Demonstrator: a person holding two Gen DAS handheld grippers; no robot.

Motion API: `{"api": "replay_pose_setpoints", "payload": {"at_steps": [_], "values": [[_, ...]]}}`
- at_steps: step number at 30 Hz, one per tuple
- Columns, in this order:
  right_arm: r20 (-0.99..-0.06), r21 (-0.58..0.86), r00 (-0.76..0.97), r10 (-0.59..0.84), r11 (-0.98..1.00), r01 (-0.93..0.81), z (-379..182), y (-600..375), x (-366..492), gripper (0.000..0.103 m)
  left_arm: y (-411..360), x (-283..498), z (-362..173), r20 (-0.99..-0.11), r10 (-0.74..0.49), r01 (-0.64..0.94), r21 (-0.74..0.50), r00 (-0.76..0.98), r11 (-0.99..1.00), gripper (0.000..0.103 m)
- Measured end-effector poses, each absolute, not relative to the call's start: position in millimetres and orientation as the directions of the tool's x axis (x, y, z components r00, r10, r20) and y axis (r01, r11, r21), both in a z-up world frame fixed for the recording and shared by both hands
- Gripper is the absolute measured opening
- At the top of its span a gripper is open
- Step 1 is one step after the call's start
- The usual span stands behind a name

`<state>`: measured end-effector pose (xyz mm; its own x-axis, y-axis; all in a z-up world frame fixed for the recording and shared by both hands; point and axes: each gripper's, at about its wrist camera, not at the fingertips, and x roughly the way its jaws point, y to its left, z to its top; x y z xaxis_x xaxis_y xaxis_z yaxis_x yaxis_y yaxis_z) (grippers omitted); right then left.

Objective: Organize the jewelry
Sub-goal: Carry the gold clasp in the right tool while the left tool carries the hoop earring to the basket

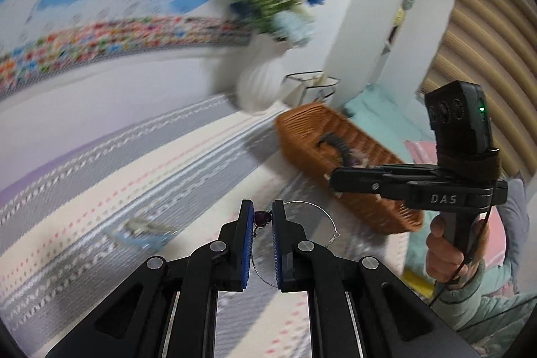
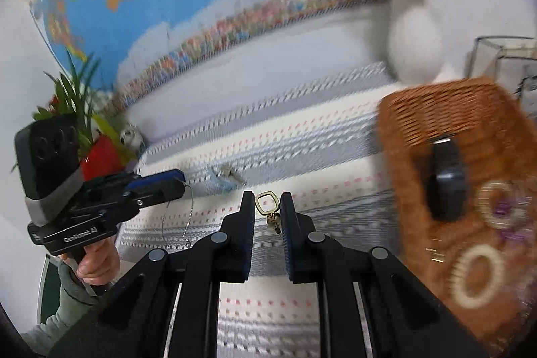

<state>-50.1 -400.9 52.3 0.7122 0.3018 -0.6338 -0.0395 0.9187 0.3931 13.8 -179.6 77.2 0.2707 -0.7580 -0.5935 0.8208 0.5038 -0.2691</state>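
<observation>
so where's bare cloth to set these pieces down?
Free: the striped cloth between the hair clip and the basket, and the near strip under both grippers. Crowded: the basket's inside and the back wall by the white vase.

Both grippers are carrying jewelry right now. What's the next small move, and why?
Probably carry the right gripper rightward over the wicker basket and release there. It pinches a gold pendant above the striped cloth, and the basket beside it already holds rings. The left gripper, holding the purple-stone necklace, could follow.
</observation>
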Motion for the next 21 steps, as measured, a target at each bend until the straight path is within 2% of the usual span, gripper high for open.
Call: {"api": "replay_pose_setpoints", "payload": {"at_steps": [5, 10, 21], "values": [[-0.607, 0.345, 0.78, 0.155, 0.935, 0.083, 79.5, -451.4, -102.2, 0.017, -230.7, -11.7, 96.4, -0.579, -0.782, 0.874, -0.232, 0.228, 0.427, 0.01], [-0.642, 0.327, 0.766, 0.039, 0.917, 0.227, 77.5, -506.3, -140.1, 0.017, -294.4, -36.3, 98.2, -0.592, -0.788, 0.914, -0.206, 0.167, 0.348, 0.01], [-0.757, 0.305, 0.651, 0.05, 0.909, 0.284, 40.3, -551.5, -160.1, 0.017, -387.9, -73.6, 56.3, -0.69, -0.721, 0.953, -0.172, 0.064, 0.249, 0.01]]}}
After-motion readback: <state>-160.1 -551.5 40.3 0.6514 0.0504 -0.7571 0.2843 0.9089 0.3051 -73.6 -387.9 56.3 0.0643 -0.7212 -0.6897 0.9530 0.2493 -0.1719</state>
